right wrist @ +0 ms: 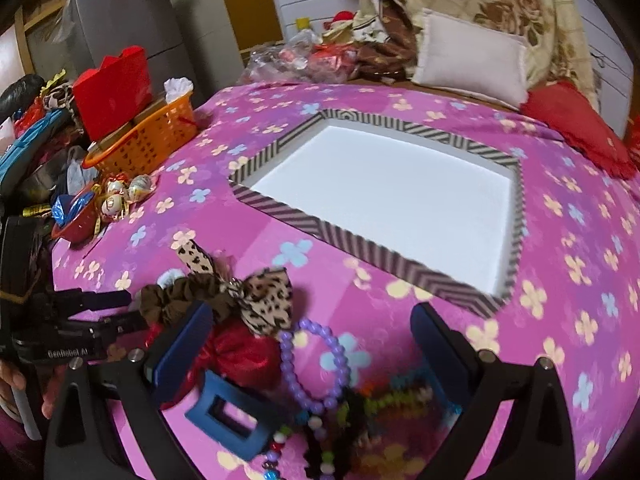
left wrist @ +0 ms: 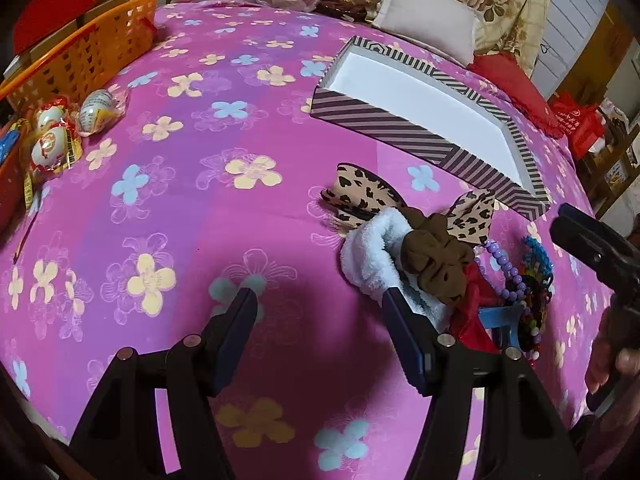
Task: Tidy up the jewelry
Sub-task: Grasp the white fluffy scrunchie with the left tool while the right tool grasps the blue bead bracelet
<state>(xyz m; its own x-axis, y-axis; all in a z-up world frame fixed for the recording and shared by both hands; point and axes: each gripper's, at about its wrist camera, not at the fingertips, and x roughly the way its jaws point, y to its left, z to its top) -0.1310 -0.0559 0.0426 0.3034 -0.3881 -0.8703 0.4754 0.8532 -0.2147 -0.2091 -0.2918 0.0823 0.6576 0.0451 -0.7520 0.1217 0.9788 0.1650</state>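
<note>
Right tongs [right wrist: 312, 344] wide open, empty, over purple bead bracelet [right wrist: 316, 364]; left tongs [left wrist: 320, 312] open, empty. Risk: snagging tangled bead strands [right wrist: 384, 408], dragging pile.

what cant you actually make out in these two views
- Left wrist view: the blue claw clip and the red fabric piece are partly hidden behind the left hand-held gripper's finger and the brown scrunchie.
- Right wrist view: the multicoloured bead strands low between the fingers of the right hand-held gripper are blurred and run off the bottom edge; their number is unclear.
- Right wrist view: the white fluffy item shows only a sliver behind the scrunchie.
</note>
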